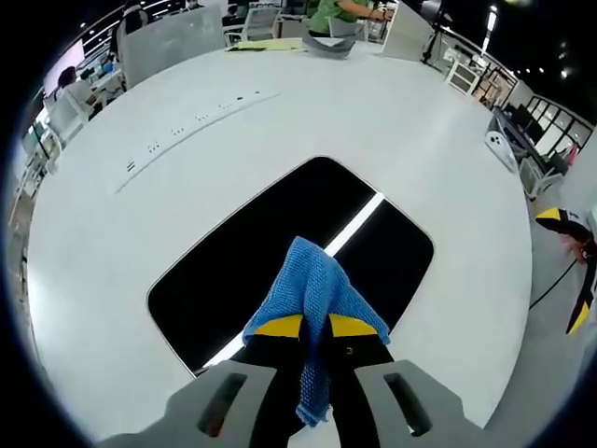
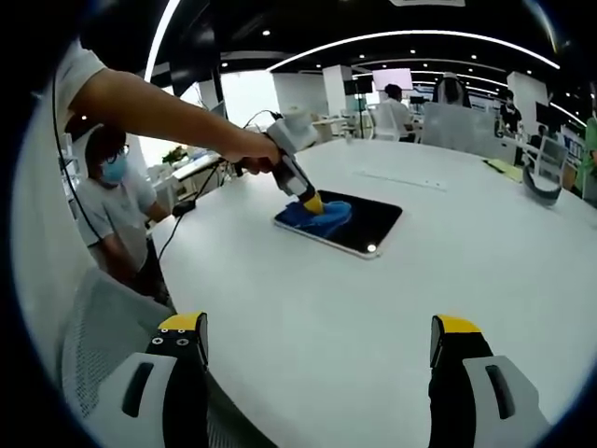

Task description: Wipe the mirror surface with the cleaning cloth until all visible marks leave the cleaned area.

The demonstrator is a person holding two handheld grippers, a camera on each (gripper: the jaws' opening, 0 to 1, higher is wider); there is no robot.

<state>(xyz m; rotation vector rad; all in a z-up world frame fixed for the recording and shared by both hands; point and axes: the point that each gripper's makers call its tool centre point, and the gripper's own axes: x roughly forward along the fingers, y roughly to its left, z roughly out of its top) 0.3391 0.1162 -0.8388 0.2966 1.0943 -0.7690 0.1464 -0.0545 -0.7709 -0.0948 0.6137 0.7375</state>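
A dark rectangular mirror (image 1: 280, 243) lies flat on the white table (image 1: 187, 159) and reflects a bright ceiling strip. My left gripper (image 1: 315, 326) is shut on a blue cleaning cloth (image 1: 312, 289), which hangs over the mirror's near part. In the right gripper view the mirror (image 2: 359, 222) lies mid-table, with the blue cloth (image 2: 322, 217) pressed on its left end by the left gripper (image 2: 312, 203), held in a person's hand. My right gripper (image 2: 317, 341) stands open over the table's near edge, well short of the mirror, with nothing between its yellow-tipped fingers.
A grey mesh chair back (image 2: 103, 336) sits at the lower left by the table edge. A seated person (image 2: 117, 210) is at the left. Papers and a dark holder (image 1: 328, 44) lie at the table's far side, and a line of small marks (image 1: 187, 126) crosses the tabletop.
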